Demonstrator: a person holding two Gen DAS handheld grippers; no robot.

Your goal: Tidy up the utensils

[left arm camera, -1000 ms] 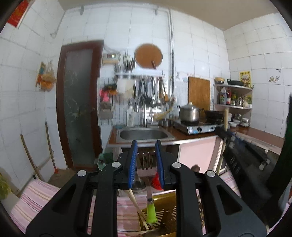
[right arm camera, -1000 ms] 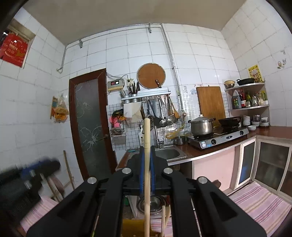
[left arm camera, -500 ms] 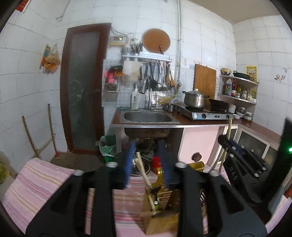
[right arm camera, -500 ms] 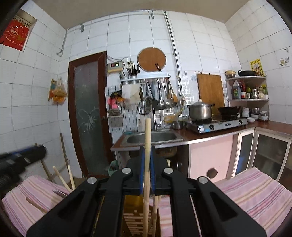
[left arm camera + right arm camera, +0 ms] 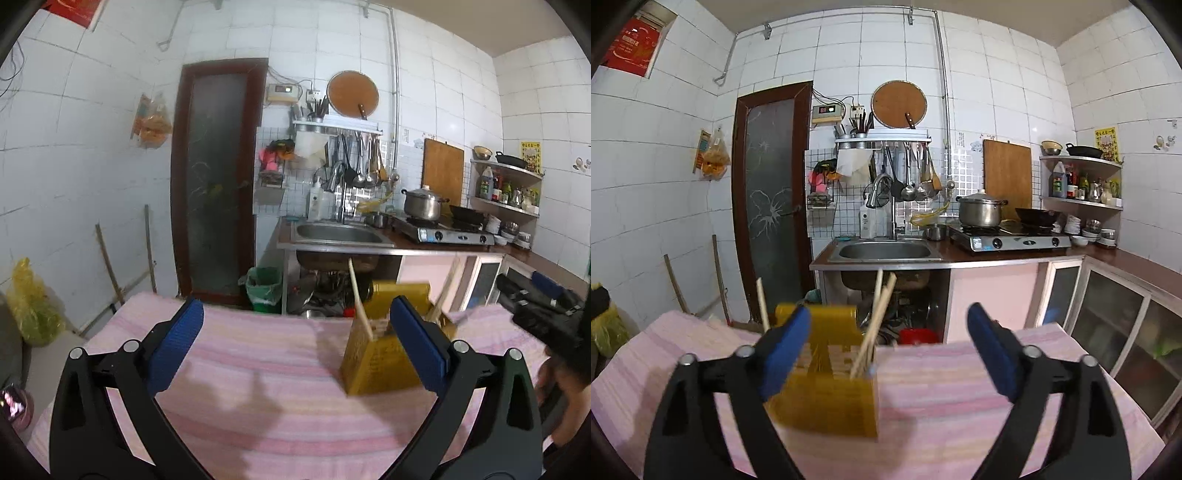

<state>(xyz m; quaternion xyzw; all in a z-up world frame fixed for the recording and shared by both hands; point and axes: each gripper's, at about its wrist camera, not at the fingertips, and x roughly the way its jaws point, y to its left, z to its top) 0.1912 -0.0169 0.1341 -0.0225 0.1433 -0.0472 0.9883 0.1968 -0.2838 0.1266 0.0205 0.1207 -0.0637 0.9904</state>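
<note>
Holder [image 5: 831,391], yellow, stands on the pink-striped worktop [image 5: 258,406] w/ chopsticks [image 5: 873,332] upright in it, just left of centre in the right view. Both tools, left [image 5: 295,347] and right [image 5: 886,354], are opening w/ nothing between the pads. Best to back off level & clear of the sticks, so no pad clips the holder and tips it.

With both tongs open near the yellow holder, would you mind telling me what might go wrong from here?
1. The chopsticks lean steeply out of the yellow holder; a knock might tip them out or topple it.
2. The left tongs and right tongs are both opening, empty, with a pad of each overlapping the holder in its own view, so pulling away carelessly might catch it.
3. The holder stands on a soft striped cloth, which may let it slide.
</note>
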